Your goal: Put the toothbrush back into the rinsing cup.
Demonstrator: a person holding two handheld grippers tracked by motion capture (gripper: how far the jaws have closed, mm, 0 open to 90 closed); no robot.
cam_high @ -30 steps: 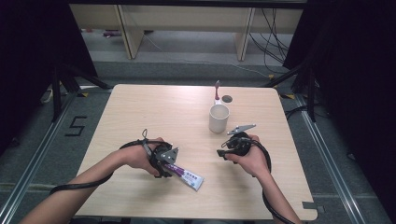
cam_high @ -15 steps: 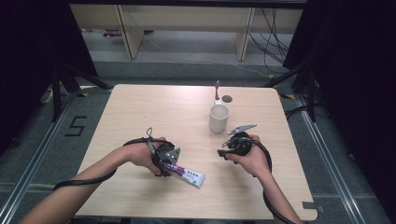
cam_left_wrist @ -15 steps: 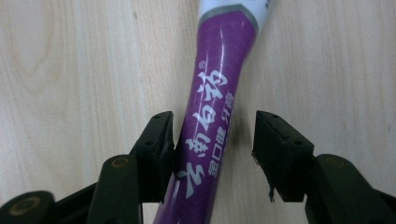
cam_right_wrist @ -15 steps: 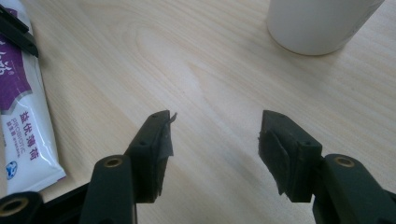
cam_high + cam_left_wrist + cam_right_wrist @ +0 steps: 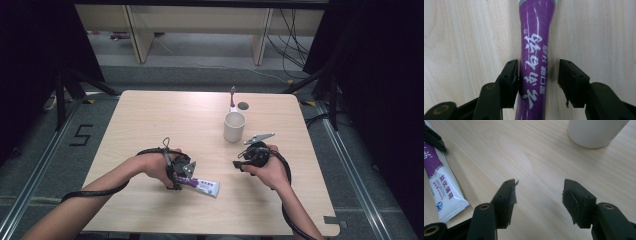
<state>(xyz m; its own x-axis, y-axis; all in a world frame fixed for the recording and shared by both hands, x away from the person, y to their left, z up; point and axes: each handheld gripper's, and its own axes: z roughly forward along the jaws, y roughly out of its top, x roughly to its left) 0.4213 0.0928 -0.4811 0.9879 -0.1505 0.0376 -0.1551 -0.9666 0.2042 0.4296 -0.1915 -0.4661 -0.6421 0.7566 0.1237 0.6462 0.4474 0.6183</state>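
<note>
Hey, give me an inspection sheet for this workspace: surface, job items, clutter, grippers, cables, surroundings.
Surface: light wooden table, flat, with a round dark hole near its far edge.
Job's things: purple and white toothpaste tube lying flat; white cup upright; toothbrush beyond the cup.
Clutter: nothing seen.
Grippers: left gripper jaws straddle the tube and have just been closing; one jaw touches, the other shows a gap. Right gripper open over bare wood.
Cables: black cable trails along each forearm.
Surroundings: grey floor marked 5, dark drapes, wooden furniture behind.
</note>
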